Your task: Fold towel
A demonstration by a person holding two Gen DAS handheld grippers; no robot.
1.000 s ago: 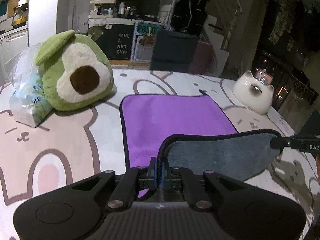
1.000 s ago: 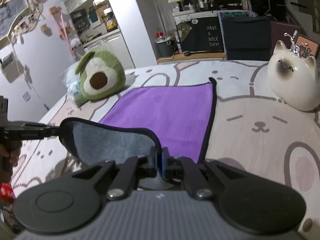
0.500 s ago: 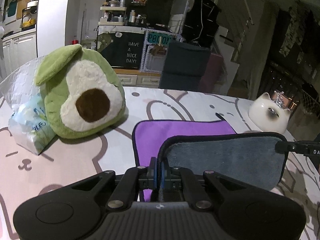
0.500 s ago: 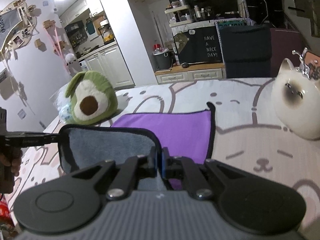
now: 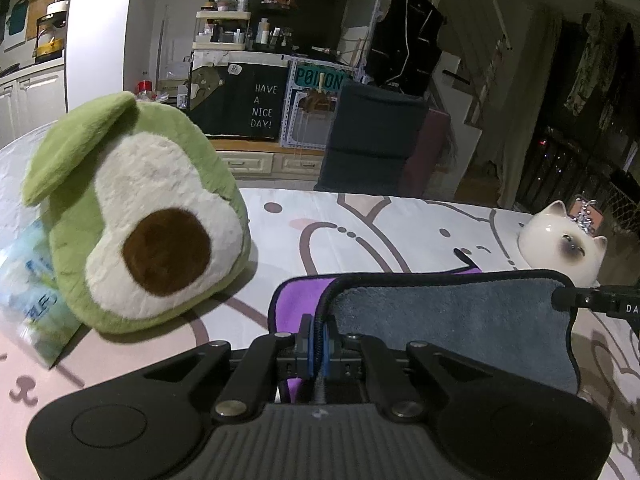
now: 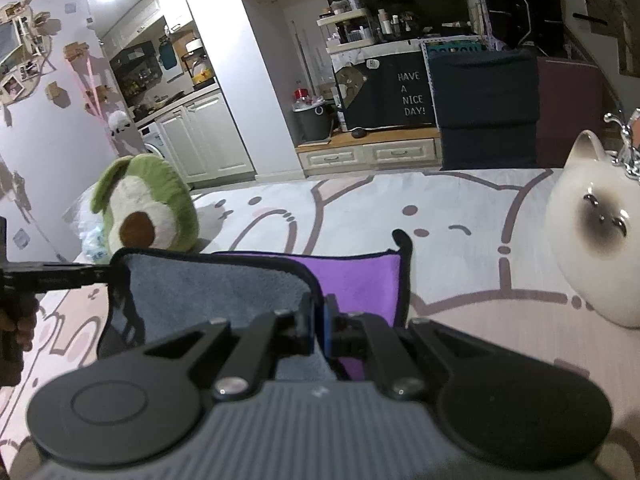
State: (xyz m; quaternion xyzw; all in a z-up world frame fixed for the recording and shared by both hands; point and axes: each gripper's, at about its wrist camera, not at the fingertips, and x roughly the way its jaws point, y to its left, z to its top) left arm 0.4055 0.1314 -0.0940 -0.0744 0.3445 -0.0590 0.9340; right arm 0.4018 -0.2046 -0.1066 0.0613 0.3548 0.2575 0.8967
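The towel is purple on one face (image 5: 296,300) and grey on the other (image 5: 448,324), with a dark border. Its far part lies flat on the table; it shows in the right wrist view too (image 6: 360,280). My left gripper (image 5: 316,340) is shut on one near corner, held up. My right gripper (image 6: 318,328) is shut on the other near corner. The lifted grey half (image 6: 208,292) hangs stretched between them over the purple part. Each gripper's fingers show at the edge of the other's view, the right in the left wrist view (image 5: 592,302), the left in the right wrist view (image 6: 52,276).
A green avocado plush (image 5: 132,220) sits at the towel's left on a plastic pack (image 5: 28,292). A white ceramic cat (image 6: 596,236) stands at the right. The table has a bear-print cloth (image 6: 460,208). A dark chair (image 5: 372,140) stands beyond the far edge.
Both grippers have carried the lifted near edge forward over the purple part. The grey side now hides most of the purple, and the plush and the cat look closer.
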